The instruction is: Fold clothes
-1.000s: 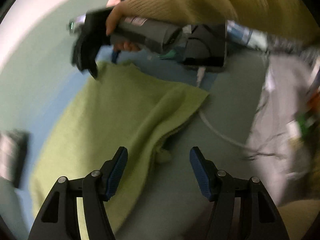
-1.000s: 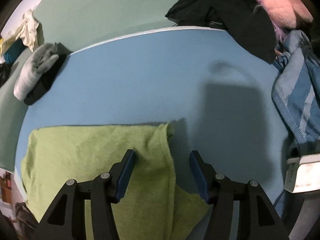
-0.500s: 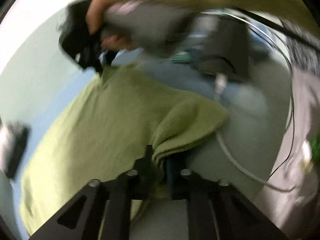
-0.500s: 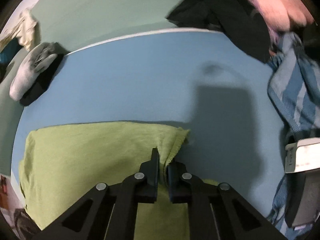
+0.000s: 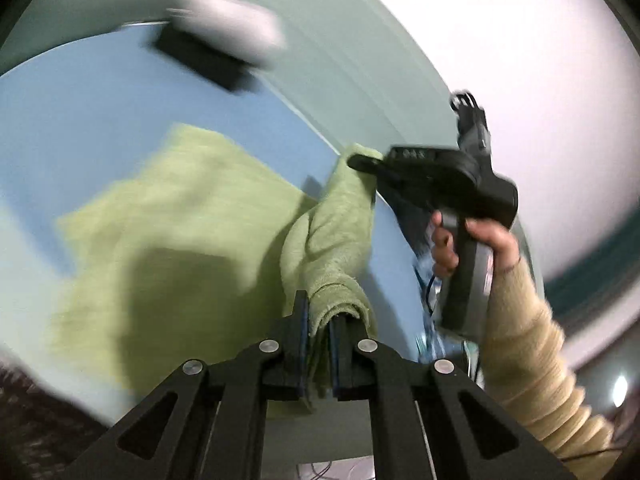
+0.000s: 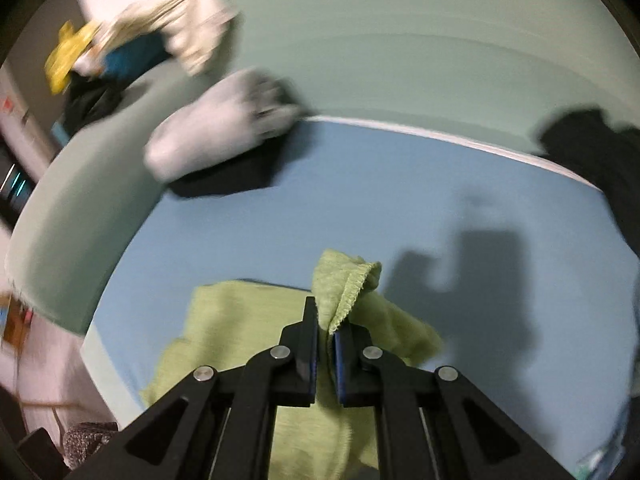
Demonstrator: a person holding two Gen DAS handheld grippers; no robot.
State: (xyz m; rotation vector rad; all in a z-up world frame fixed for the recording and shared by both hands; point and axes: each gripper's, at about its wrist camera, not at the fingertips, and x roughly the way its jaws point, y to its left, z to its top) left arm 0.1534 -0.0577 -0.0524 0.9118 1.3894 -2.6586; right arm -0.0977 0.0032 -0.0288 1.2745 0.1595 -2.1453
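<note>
Towel [image 5: 192,216]: my left gripper [image 5: 318,322] and right gripper [image 6: 326,330] each pinch a corner; uneven pulling could drag one thin hem free.

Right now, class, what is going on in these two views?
A person holds a gripper in each hand and is folding a green towel on a blue surface. The left gripper and the right gripper are each shut on a corner, lifting that edge while the rest lies flat.
</note>
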